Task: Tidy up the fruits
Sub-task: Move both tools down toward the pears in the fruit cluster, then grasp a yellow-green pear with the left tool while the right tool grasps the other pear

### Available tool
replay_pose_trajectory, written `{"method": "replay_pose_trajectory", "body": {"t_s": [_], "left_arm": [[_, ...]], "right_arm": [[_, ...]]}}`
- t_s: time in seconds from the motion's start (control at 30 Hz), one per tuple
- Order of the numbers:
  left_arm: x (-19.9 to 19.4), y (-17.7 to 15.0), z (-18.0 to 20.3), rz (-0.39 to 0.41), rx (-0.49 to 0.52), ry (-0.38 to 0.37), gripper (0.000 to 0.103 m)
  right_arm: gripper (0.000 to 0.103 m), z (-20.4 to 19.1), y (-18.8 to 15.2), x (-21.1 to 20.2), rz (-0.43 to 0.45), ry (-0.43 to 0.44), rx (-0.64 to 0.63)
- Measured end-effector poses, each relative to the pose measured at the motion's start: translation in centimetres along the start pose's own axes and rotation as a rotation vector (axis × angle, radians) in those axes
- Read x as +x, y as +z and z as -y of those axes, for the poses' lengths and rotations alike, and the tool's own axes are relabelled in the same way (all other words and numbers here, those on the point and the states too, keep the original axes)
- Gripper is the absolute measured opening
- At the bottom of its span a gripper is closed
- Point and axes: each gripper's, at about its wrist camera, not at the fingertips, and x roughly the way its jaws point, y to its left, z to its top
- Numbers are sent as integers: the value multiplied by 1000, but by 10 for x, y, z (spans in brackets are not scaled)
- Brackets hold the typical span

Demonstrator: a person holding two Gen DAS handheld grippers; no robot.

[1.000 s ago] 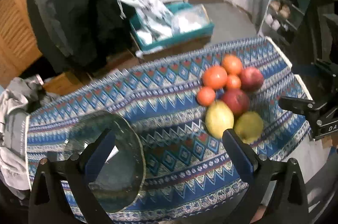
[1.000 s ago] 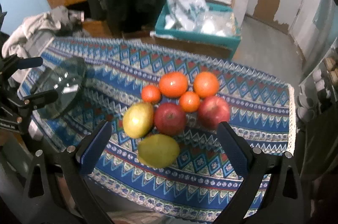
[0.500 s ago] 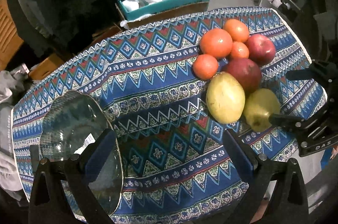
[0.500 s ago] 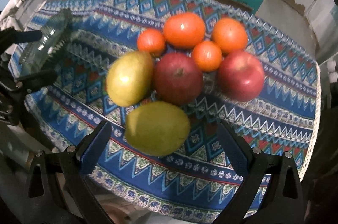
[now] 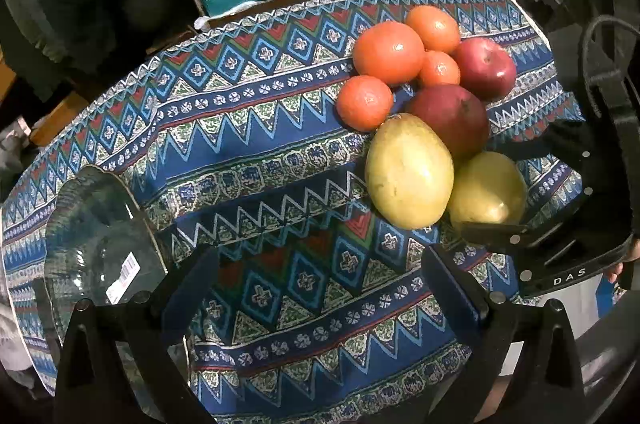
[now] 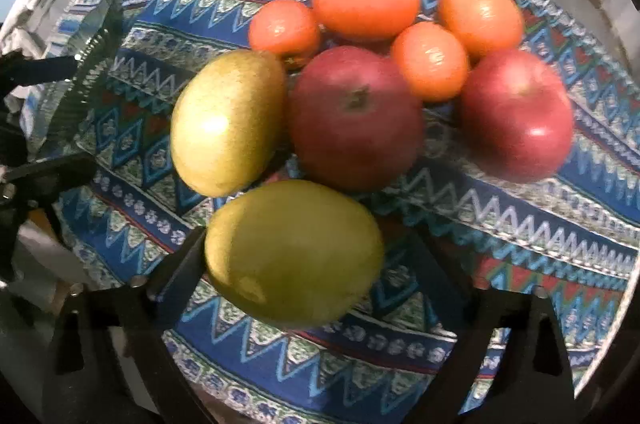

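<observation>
my right gripper (image 6: 304,264) jaws spread around yellow-green oval mango (image 6: 294,252), not pinching. fruit cluster at 12 o'clock. my left gripper (image 5: 316,284) jaws spread, clear glass bowl (image 5: 100,244) at 9 o'clock on patterned bench cloth (image 5: 256,144).

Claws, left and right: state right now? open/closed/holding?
Left claw: open, empty, over the tablecloth beside the glass bowl.
Right claw: open, straddling the nearest yellow-green fruit, not clamped yet.
</observation>
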Motion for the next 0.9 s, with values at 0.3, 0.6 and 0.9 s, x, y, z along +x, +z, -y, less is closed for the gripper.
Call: {"method": "replay_pose_trajectory", "body": {"t_s": [0.3, 0.6, 0.9], "left_arm": [[15, 11, 8, -19, -36, -53, 102], [33, 31, 31, -34, -41, -81, 102], [57, 41, 40, -70, -48, -83, 102]], "right_arm": [[84, 5, -5, -10, 30, -15, 10], [84, 35, -20, -30, 85, -103, 83], [84, 71, -40, -52, 107, -123, 119]]}}
